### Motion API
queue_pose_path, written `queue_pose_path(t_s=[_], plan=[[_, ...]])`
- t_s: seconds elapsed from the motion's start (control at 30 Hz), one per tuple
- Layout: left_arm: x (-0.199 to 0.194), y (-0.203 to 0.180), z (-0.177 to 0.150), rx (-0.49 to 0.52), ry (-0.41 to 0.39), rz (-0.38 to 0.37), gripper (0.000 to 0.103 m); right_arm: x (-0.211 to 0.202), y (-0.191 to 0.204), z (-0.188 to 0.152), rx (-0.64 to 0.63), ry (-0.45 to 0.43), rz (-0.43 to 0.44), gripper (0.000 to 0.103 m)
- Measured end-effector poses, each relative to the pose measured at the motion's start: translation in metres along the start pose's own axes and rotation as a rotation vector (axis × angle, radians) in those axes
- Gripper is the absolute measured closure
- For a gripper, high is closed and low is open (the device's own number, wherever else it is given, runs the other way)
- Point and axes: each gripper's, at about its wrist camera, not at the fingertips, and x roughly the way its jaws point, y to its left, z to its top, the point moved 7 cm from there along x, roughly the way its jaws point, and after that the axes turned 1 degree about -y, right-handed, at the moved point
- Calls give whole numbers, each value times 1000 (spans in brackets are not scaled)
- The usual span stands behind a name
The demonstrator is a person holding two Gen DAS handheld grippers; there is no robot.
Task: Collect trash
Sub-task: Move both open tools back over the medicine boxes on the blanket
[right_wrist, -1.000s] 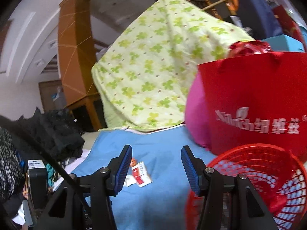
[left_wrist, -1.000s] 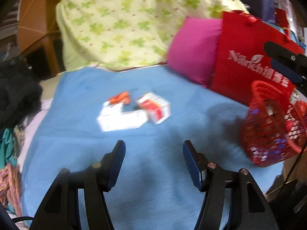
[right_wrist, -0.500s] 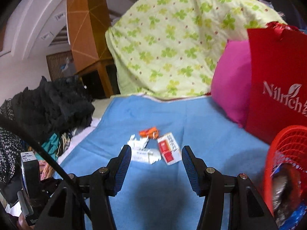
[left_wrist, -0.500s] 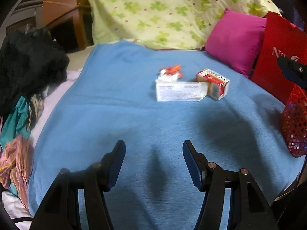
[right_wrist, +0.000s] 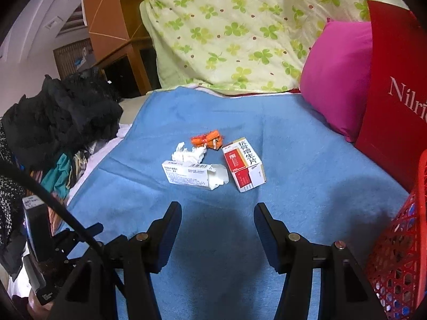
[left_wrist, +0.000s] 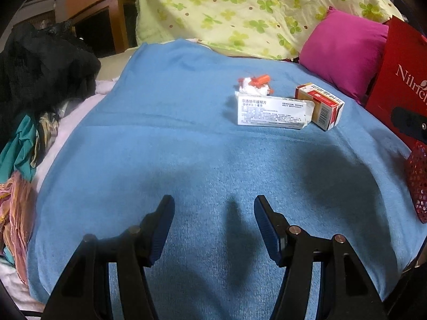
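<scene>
Here, four pieces of trash are seen clustered on a blue blanket [left_wrist: 186,160], above centre in both views. A long white carton [left_wrist: 272,113] is laid flat with its right-hand flap torn open; just to its right, and touching or nearly touching that flap, a red-and-white box [left_wrist: 321,106] is set at an angle. Behind the carton a crumpled white tissue [right_wrist: 188,156] is found, and against the tissue's far side an orange wrapper [right_wrist: 208,139] is lodged.

The left gripper [left_wrist: 214,222] is held low at the bottom of its frame with its jaws spread wide and nothing between them, well short of the trash. The right gripper [right_wrist: 217,222] is likewise held with jaws parted and empty, the carton and box lying just beyond its tips.

A red mesh basket [right_wrist: 400,253] is visible at the lower right edge of the right wrist view. A red paper bag [right_wrist: 395,85] is stood at the right edge, with a magenta pillow [right_wrist: 333,74] beside it and a clover-print quilt [right_wrist: 240,26] heaped across the top. Dark clothes [right_wrist: 66,106] are piled at the left.
</scene>
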Motion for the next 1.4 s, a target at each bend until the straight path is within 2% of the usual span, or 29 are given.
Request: queue_pose_path(t_s=[0.27,0.47,0.73,0.83,0.93,1.13,1.23,1.4], plan=[[13,0,6,-5,9,9,40,10,7,-2,-1,17,1,43],[27,-7,28,31,-26,10,40,18,10,-2,-13,24,-1,43],[46,-4,74,14,-103,-43,40,27,-16,20,51,-29,-49,43],[55,-5,88,27,-123,-64,40,41,-27,32,55,-36,-77,43],[63,-3,99,16,-131,-87,40,60,-32,40,71,-22,-67,43],[77,4,106,-30,-113,-147,40,102,-37,46,23,22,-115,43],[80,6,110,-72,-103,-209,40,118,-41,43,14,54,-157,41],[90,3,111,-99,-80,-223,40,129,-46,39,19,68,-145,37]])
